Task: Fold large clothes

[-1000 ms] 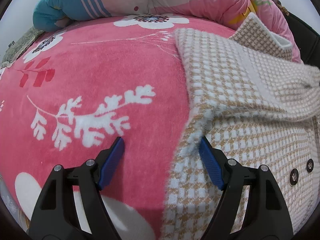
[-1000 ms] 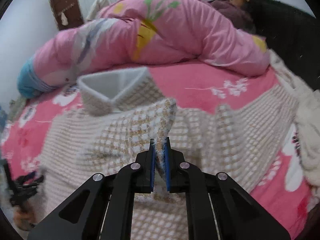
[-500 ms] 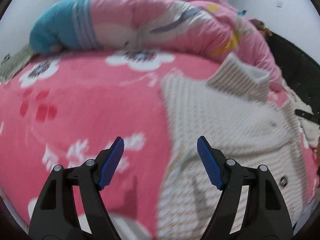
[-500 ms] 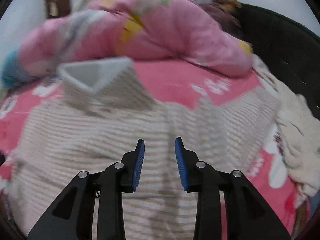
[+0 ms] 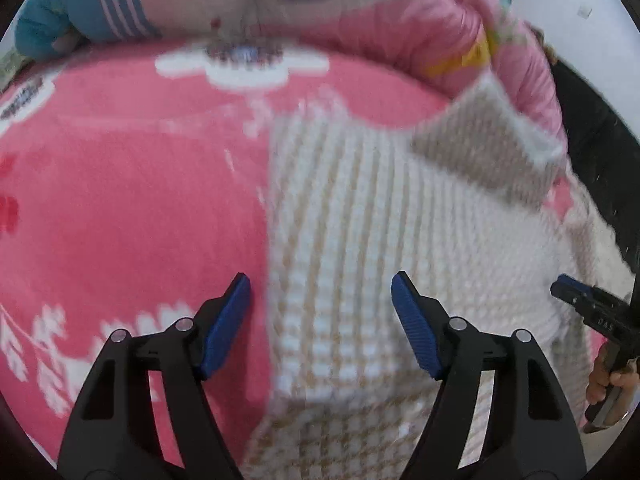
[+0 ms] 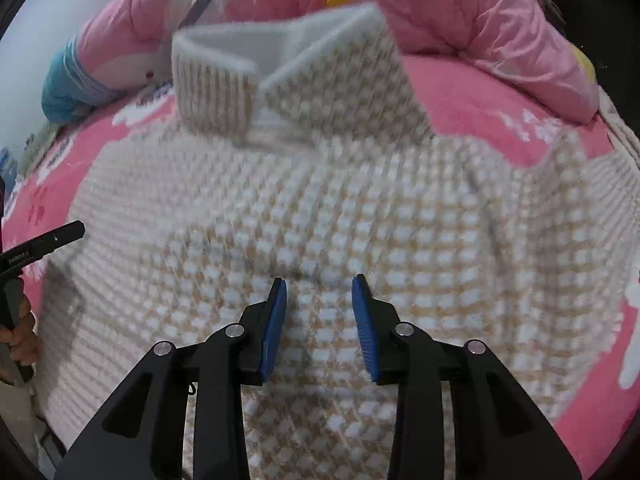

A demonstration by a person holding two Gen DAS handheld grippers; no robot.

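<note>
I see the bed's pink floral blanket carrying the checked knit coat and a rolled pink quilt.

Knit garment: 1, tan/white check w/ collar
Pink blanket: 1, white flower print
Quilt: 1, pink, rolled along far edge of blanket
Grippers: 2 – left gripper, right gripper
Blue pads: 2 per gripper
Hands seen: 2, one per view's edge
</note>
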